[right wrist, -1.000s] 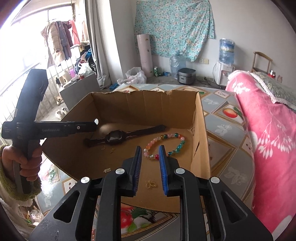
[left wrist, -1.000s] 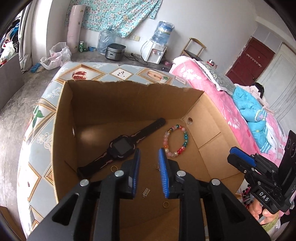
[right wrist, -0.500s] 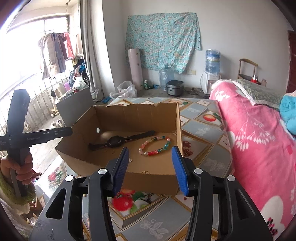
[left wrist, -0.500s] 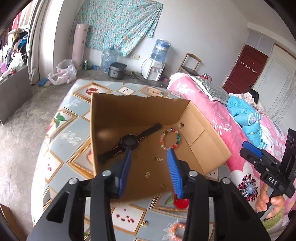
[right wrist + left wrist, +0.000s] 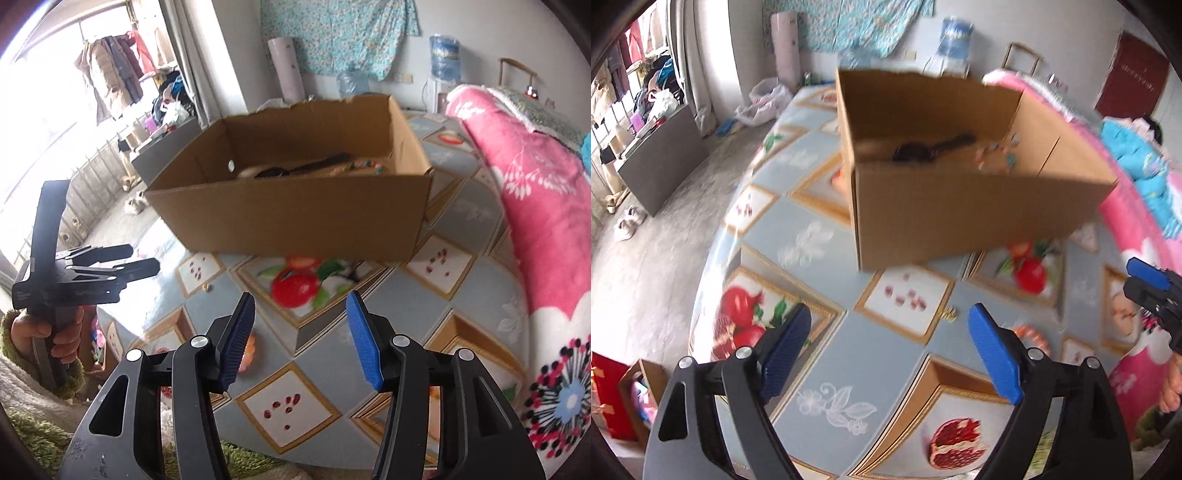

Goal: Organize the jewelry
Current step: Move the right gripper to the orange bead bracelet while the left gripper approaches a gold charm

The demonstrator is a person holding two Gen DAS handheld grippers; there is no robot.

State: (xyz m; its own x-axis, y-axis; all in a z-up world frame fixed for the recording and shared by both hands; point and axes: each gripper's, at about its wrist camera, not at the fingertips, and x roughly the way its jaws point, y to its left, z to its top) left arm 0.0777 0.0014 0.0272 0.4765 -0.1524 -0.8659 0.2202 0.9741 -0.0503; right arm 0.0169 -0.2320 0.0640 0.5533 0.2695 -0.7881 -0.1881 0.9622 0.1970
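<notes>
Left wrist view: left gripper (image 5: 886,343) jaws opening, nothing between, above the patterned tabletop (image 5: 849,354). Right gripper (image 5: 301,332) apart, empty. Cardboard box (image 5: 295,218) holds 1 watch (image 5: 295,170) and 1 bead bracelet (image 5: 364,166).

- Left tongs (image 5: 890,332) hang over the patterned desk (image 5: 798,236), jaws opening, nothing between them.
- Cardboard box (image 5: 960,206) beyond them holds a black watch (image 5: 923,149).
- Small gold piece (image 5: 948,314) lies near the box.
</notes>
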